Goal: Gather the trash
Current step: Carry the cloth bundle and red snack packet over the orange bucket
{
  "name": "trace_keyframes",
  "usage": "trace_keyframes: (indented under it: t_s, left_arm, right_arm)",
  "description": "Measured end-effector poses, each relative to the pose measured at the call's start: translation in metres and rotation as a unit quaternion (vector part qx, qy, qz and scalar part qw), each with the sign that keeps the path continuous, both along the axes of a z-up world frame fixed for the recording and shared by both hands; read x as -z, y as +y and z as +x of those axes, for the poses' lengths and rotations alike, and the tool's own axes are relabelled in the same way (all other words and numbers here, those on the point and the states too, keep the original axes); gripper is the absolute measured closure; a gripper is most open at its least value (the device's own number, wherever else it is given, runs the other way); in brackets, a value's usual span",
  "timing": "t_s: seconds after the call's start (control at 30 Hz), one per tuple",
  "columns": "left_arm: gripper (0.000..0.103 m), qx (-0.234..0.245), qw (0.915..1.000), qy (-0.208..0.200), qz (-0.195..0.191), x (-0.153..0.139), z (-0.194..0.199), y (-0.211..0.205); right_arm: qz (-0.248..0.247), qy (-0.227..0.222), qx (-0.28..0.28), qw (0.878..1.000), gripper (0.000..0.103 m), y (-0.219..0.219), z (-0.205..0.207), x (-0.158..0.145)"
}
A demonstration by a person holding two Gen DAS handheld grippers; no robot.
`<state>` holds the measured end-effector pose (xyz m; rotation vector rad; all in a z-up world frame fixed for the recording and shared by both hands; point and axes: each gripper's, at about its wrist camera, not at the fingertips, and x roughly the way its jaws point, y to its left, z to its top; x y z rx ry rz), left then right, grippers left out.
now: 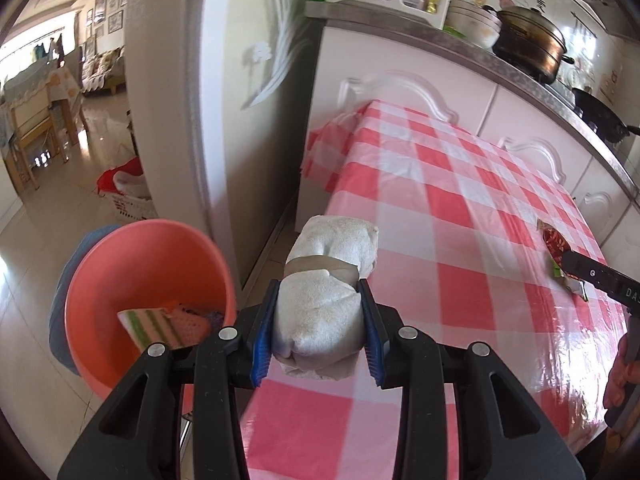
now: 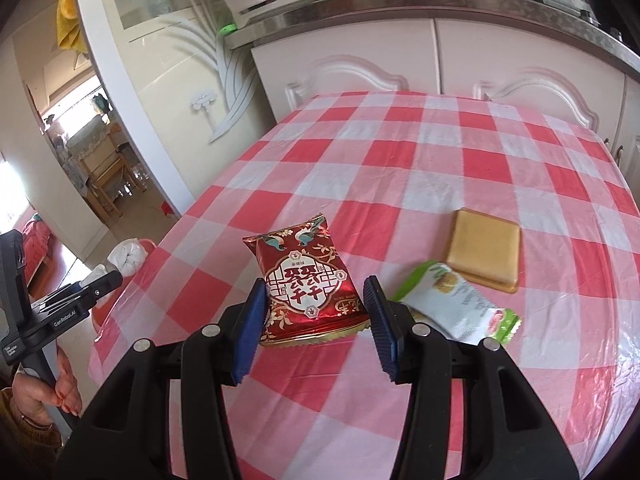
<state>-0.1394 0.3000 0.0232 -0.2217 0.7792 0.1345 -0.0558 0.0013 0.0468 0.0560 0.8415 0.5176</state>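
My left gripper (image 1: 318,326) is shut on a white paper wad (image 1: 328,296) bound with brown tape, held at the table's left edge, beside an orange basin (image 1: 132,280) that holds several wrappers. The wad also shows in the right wrist view (image 2: 128,258). My right gripper (image 2: 316,320) is open, its jaws on either side of a red snack packet (image 2: 306,280) lying on the checkered tablecloth (image 2: 400,168). A white-and-green wrapper (image 2: 456,304) and a tan square pad (image 2: 484,250) lie just right of it.
The basin stands on a blue stool (image 1: 64,280) on the floor left of the table. White cabinets (image 2: 400,60) with a cluttered counter run behind the table. A white frosted partition (image 1: 224,120) stands at the left.
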Motion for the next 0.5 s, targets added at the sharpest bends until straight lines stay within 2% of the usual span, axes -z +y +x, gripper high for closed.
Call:
trace_keyframes:
  t_s: [0.5]
  left_arm:
    - [0.064,-0.055,0.9983,0.004,-0.019,0.013,-0.021,0.058]
  right_arm:
    - [-0.003,0.019,-0.074,0.997,0.053,0.072,-0.007,-0.003]
